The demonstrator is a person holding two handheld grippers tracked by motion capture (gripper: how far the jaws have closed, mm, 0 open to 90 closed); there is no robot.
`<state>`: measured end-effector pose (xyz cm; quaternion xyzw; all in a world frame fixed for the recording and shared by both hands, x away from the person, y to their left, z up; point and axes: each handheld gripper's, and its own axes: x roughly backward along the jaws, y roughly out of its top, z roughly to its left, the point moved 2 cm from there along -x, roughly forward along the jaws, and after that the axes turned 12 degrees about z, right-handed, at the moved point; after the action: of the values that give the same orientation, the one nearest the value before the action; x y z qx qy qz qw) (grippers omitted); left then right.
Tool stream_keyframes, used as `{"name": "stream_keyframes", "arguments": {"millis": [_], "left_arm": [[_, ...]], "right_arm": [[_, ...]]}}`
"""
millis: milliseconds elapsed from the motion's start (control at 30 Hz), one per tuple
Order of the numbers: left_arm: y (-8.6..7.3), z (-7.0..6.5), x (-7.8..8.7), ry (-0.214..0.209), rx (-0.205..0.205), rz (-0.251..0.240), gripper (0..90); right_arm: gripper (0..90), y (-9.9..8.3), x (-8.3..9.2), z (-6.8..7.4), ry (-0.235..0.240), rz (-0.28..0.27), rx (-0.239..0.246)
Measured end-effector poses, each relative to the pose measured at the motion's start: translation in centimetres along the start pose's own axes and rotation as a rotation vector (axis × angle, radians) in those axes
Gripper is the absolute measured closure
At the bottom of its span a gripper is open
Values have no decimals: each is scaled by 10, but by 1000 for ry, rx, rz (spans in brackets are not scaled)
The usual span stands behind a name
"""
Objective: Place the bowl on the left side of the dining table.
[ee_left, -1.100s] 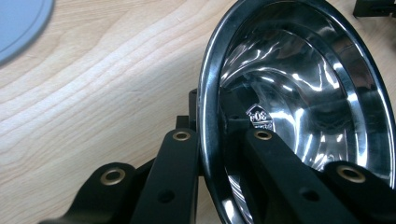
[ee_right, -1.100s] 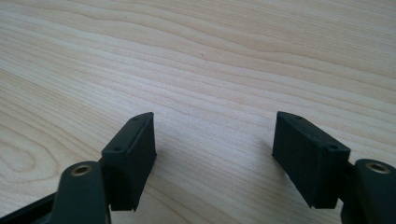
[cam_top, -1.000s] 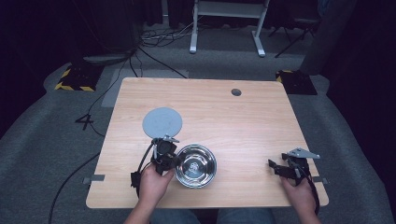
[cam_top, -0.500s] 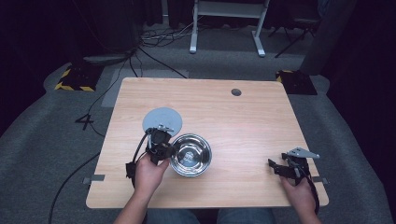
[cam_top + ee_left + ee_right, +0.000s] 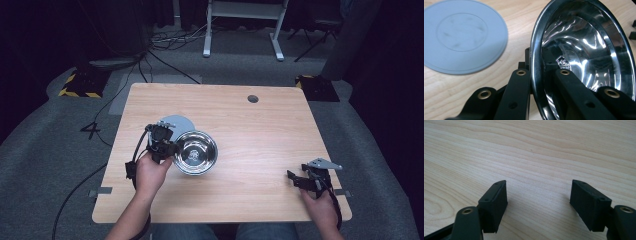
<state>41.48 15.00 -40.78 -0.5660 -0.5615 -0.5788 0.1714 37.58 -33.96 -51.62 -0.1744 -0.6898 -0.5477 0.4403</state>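
Left of centre, our left gripper (image 5: 167,148) pinches the steel bowl (image 5: 195,152) rim beside the grey plate (image 5: 175,123); we should lift level; right gripper (image 5: 305,179) jaws spread over the tabletop (image 5: 260,125).

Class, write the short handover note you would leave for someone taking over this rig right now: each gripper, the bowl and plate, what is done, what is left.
Left gripper: shut on the rim of the steel bowl, one jaw inside, one outside.
Right gripper: open, nothing between its jaws, near the table's right front corner.
Grey plate: flat on the table, just beyond and left of the bowl.
Done: bowl gripped.
Left: probably set the bowl on the plate, then release.
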Motion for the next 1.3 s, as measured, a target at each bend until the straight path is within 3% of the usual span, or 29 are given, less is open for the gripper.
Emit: {"name": "stream_keyframes", "arguments": {"millis": [367, 800, 1300], "left_arm": [[25, 26, 9, 15, 35, -6, 863], [49, 50, 6, 21, 69, -3, 863], [68, 84, 1, 32, 181, -20, 864]], "right_arm": [[301, 0, 0, 0, 0, 0, 0], [301, 0, 0, 0, 0, 0, 0], [301, 0, 0, 0, -1, 0, 0]]}}
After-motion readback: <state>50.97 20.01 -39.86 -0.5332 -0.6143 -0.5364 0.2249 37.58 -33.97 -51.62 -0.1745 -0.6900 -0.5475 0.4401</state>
